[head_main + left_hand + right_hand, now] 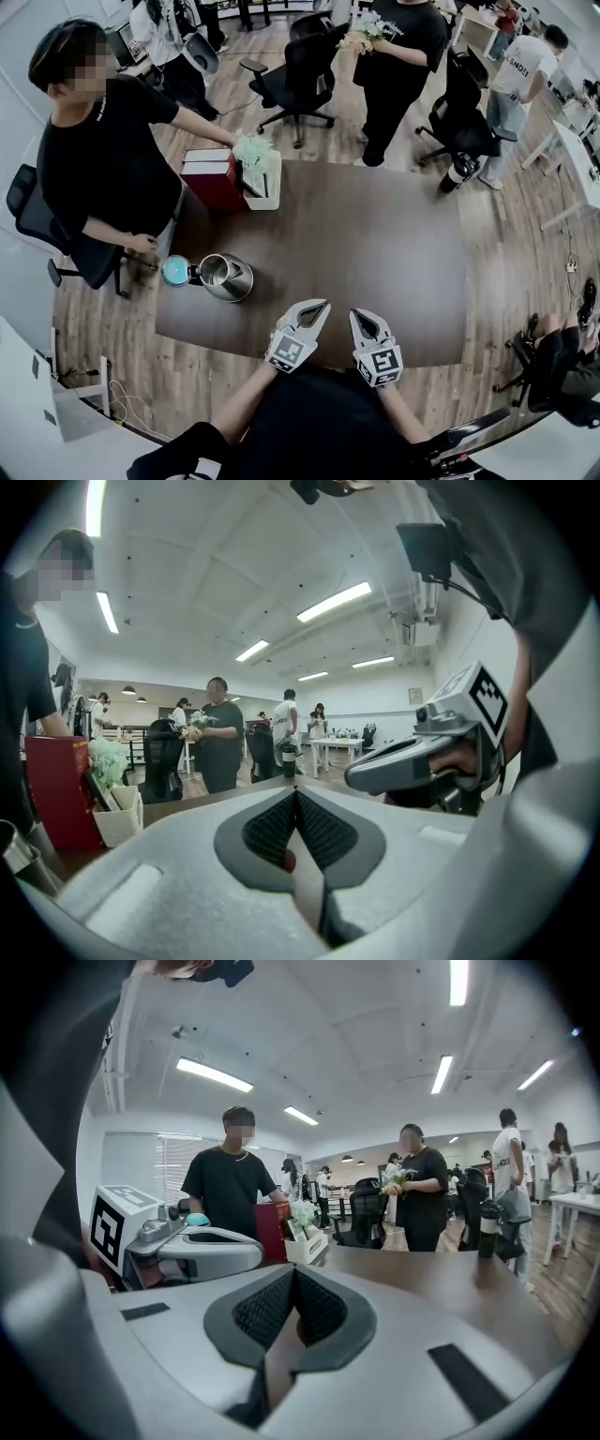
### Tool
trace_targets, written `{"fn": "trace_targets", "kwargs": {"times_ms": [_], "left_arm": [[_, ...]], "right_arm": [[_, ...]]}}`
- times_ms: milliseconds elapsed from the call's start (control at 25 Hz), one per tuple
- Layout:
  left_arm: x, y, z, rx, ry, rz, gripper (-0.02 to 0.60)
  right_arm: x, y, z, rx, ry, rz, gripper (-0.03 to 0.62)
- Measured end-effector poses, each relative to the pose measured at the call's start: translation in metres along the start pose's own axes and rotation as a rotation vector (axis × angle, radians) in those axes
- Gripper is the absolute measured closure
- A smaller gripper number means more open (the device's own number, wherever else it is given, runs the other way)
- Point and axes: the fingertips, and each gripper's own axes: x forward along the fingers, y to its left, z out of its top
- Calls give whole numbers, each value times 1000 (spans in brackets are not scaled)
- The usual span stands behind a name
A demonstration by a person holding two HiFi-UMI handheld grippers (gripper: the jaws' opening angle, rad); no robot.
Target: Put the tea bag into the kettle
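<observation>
Nearest the lens, at bottom centre of the head view, we record the left gripper (319, 309) and the right gripper (362, 321). They sit side by side over the near edge of the brown table (394, 253), tips pointing up the frame and not touching each other. Each gripper view shows its own ribbed pads pressed together along a single seam, so both sets of jaws are closed. Low in the left gripper's seam we note a small reddish spot; we cannot tell what it is. We cannot make out the tea bag in any view.

The steel kettle (228, 277) stands on the table left of centre in the head view, well apart from both grippers. Its mouth is uncovered, and a teal round part (175, 270) sits just at its left side. A person in black (103, 150) occupies the upper left, one hand (142, 244) at the table edge near that teal part. At the table's far edge stand red boxes (214, 178). Against their right side is a white holder (267, 187) with pale green flowers (251, 148). A second person (398, 56) stands at upper centre, beyond the table.
</observation>
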Motion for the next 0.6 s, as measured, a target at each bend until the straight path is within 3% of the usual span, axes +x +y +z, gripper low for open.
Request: {"fn": "trace_targets", "kwargs": {"times_ms": [440,600], "left_arm": [[33,-42,-2,-19,10,-132,577],[41,-34,7,10,8,-164,575]], "right_arm": [[-25,-38,-4,32,-8,-103,589],[-18,-49,3,35,-28,-109,589]]}}
